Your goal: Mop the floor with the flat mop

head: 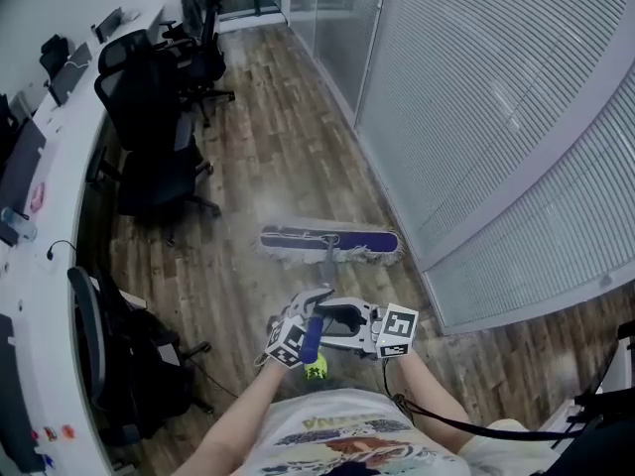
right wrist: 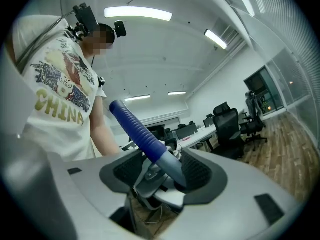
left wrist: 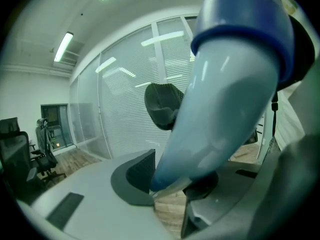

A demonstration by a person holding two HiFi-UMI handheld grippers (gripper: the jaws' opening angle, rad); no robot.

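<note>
Wood floor [head: 288, 137] takes up most of the head view. A glass partition with shut blinds [head: 476, 97] runs down the right, and a long white desk [head: 40, 266] curves down the left. Black office chairs [head: 149, 117] stand along the desk.

The flat mop head [head: 330, 243] lies flat on the floor, long side across the view, with its right end near the partition base. It sits ahead of both grippers and well apart from them.

The mop handle [right wrist: 135, 124] runs from the head back up toward the person's shirt [head: 337, 434]. It has a blue ribbed grip, and a yellow-green end cap [head: 316, 368] sits just behind the grippers.

The left gripper [left wrist: 170, 181] is clamped on the handle, with a pad pressing on each side of the pole. The right gripper [right wrist: 162, 171] is also clenched on the handle, gripping the grey pole right below the blue grip. In the head view the two grippers sit just beside each other at the handle's near end, left one on the blue grip.
</note>
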